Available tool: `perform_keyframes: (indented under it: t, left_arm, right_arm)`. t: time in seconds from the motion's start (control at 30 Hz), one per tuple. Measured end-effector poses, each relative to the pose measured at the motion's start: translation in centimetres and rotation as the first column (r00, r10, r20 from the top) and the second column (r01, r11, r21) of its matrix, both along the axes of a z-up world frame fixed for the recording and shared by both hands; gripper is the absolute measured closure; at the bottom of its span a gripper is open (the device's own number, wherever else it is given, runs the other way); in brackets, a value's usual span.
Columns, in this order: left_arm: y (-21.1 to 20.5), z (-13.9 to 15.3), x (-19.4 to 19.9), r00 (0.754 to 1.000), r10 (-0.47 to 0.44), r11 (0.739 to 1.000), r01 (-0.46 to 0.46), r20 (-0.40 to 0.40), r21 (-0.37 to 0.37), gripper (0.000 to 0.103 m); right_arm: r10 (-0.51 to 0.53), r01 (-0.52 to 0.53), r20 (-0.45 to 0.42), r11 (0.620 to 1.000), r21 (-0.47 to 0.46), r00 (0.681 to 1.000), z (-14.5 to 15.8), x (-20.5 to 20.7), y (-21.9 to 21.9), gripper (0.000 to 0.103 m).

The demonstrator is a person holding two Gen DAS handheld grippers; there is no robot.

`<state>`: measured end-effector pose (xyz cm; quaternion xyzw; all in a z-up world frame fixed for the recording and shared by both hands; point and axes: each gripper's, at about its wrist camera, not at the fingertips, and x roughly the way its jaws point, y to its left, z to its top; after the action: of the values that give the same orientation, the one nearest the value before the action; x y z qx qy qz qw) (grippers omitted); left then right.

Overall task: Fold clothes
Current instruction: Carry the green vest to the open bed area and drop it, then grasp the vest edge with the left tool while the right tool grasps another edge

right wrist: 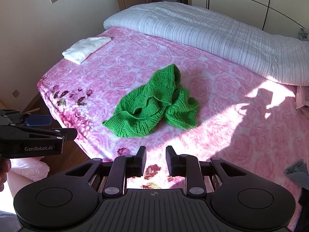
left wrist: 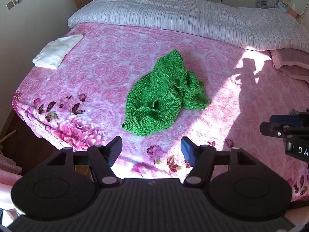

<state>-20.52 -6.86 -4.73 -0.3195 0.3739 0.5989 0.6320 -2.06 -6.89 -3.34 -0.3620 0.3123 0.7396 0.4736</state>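
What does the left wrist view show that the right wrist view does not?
Only the left wrist view shows the blue clothes piled at the far right. Only the right wrist view shows the denim cloth at its right edge and the brand label on the left gripper. Both show the crumpled green sweater, the folded white garment, the striped quilt, the pink blanket and the right gripper, empty.

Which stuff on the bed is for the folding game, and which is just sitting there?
For the folding:
- crumpled green knitted garment, not yet folded
- left gripper, open
- right gripper, open

Just lying about:
- folded white cloth
- striped grey quilt
- pink rose blanket
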Motion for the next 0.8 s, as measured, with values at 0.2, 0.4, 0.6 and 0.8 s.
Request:
perform_keyframes:
  t: [0.2, 0.4, 0.6, 0.8]
  left_arm:
    - [1.0, -0.1, -0.1, 1.000, 0.008, 1.000, -0.008, -0.008, -0.003, 0.039]
    - [3.2, -0.5, -0.4, 1.000, -0.011, 1.000, 0.011, 0.001, 0.000, 0.039]
    - [6.7, -0.9, -2.0, 0.999, -0.035, 0.999, 0.035, 0.023, -0.017, 0.039]
    - [12.1, -2.3, -5.4, 0.997, -0.083, 0.994, 0.083, 0.010, -0.064, 0.039]
  right_arm:
    - [-0.007, 0.008, -0.007, 1.000, 0.008, 1.000, 0.4, 0.0, 1.2, 0.077]
    - [-0.035, 0.035, 0.000, 0.999, 0.004, 0.999, -0.1, 0.0, 3.0, 0.077]
    - [-0.082, 0.083, 0.013, 0.996, -0.017, 0.997, -0.7, -0.8, 5.9, 0.076]
    - [-0.209, 0.210, 0.025, 0.976, -0.062, 0.978, -1.8, -1.6, 9.8, 0.076]
